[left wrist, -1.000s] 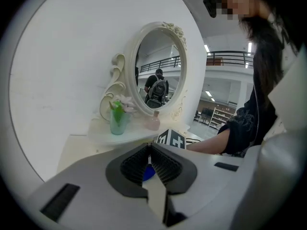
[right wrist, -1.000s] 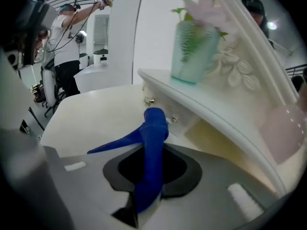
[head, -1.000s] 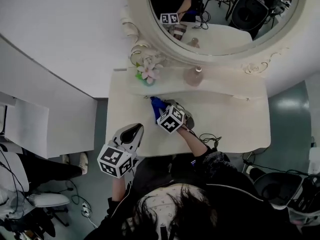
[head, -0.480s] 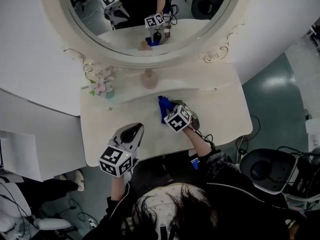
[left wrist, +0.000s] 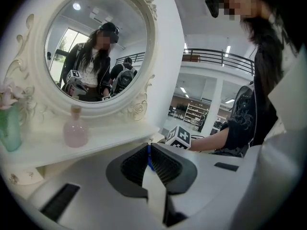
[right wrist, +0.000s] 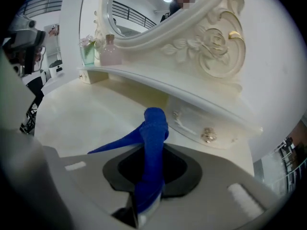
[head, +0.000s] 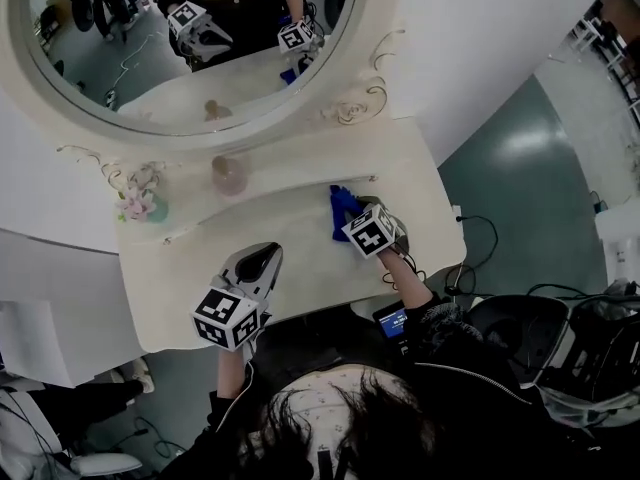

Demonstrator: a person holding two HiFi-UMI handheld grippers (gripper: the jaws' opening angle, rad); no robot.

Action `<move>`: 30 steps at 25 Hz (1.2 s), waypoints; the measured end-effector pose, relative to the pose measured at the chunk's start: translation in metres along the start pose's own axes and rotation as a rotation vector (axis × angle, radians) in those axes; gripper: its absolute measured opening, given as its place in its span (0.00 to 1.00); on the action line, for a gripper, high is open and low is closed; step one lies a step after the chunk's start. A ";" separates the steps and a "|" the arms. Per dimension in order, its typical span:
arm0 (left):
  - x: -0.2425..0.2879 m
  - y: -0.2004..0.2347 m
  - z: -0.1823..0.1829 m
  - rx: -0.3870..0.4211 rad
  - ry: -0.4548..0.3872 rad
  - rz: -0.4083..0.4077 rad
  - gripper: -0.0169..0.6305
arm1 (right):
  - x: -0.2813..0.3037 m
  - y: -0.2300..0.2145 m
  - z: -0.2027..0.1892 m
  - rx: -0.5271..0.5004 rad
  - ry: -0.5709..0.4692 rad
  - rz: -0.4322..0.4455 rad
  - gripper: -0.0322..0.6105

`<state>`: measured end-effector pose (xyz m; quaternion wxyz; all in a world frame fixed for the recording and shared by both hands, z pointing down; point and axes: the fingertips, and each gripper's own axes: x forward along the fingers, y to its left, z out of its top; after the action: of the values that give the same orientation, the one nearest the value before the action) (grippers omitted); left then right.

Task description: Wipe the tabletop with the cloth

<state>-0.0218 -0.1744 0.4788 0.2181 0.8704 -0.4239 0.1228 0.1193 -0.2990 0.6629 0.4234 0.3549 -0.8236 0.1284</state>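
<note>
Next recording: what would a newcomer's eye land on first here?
The blue cloth, clamped in the right gripper, stands out vividly on the cream tabletop, just below the right end of the shelf. Above, the big oval mirror in its carved frame reflects both grippers. The left gripper hangs shut and empty near the tabletop's front edge.

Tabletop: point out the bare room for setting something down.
Bare: the tabletop left of the left hand-held gripper, toward the vase, and the stretch between both grippers. Crowded: around the cloth in the right hand-held gripper.
</note>
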 end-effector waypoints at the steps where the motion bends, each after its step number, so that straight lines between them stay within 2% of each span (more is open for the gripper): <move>1: 0.009 -0.005 0.001 -0.001 -0.001 -0.007 0.02 | -0.004 -0.012 -0.007 0.004 0.003 -0.008 0.17; 8: 0.064 -0.042 0.009 0.009 -0.005 -0.044 0.02 | -0.028 -0.093 -0.056 0.045 0.027 -0.075 0.17; 12: 0.085 -0.068 0.019 0.019 0.006 -0.056 0.02 | -0.056 -0.152 -0.091 0.111 0.044 -0.142 0.17; 16: 0.091 -0.071 0.019 0.028 0.002 -0.050 0.02 | -0.070 -0.192 -0.121 0.171 0.061 -0.211 0.17; 21: 0.089 -0.072 0.015 0.041 0.006 -0.039 0.02 | -0.078 -0.218 -0.143 0.218 0.063 -0.256 0.17; 25: 0.080 -0.076 0.009 0.043 0.027 -0.021 0.02 | -0.082 -0.219 -0.135 0.214 0.025 -0.257 0.17; 30: 0.059 -0.066 0.000 0.034 0.049 0.034 0.02 | -0.088 -0.226 -0.143 0.255 0.070 -0.297 0.17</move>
<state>0.0663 -0.1790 0.4844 0.2114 0.8634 -0.4310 0.1550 0.3969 -0.3455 0.6600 0.4174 0.5185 -0.7242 0.1802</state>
